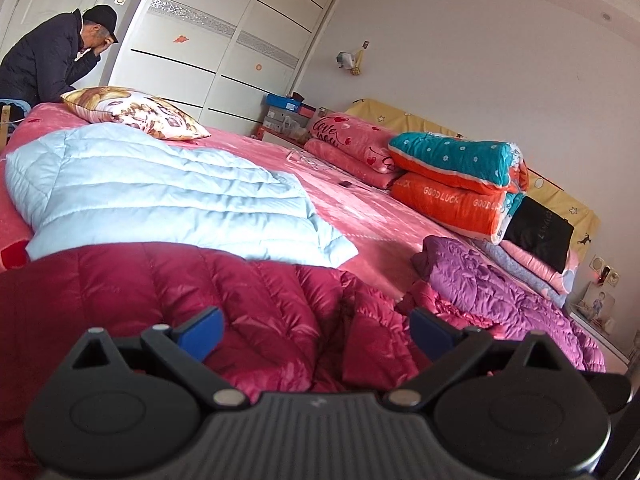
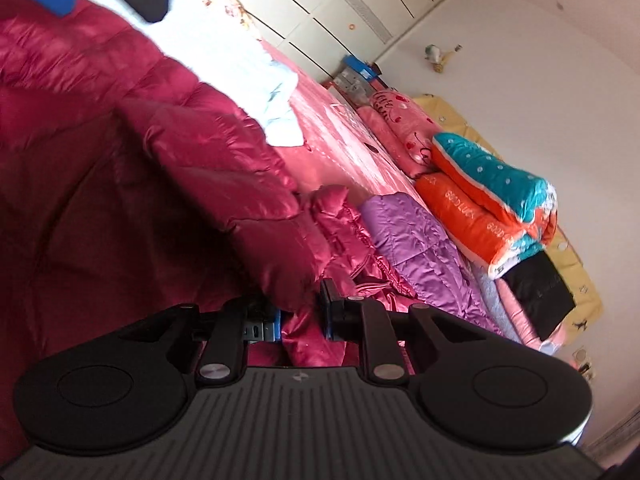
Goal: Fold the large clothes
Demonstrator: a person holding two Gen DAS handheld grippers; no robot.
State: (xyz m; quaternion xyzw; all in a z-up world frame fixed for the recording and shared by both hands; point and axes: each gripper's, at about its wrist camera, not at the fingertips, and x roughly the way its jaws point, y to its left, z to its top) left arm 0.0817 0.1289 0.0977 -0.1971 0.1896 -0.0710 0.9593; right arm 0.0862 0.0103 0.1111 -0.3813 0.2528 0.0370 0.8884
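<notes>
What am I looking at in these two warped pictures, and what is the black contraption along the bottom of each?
No robot here: a person holds a two-finger gripper in each hand, and a fisheye camera on each looks forward along its fingers. The black shape is the gripper itself.

In the left wrist view, the left gripper is open above a dark red padded jacket and grips nothing.

In the right wrist view, the right gripper is nearly closed, with a fold of the same jacket between its fingers.

All of it lies on a bed with a pink cover. A pale blue jacket, a purple quilted garment, folded blankets and a patterned pillow also lie there.
</notes>
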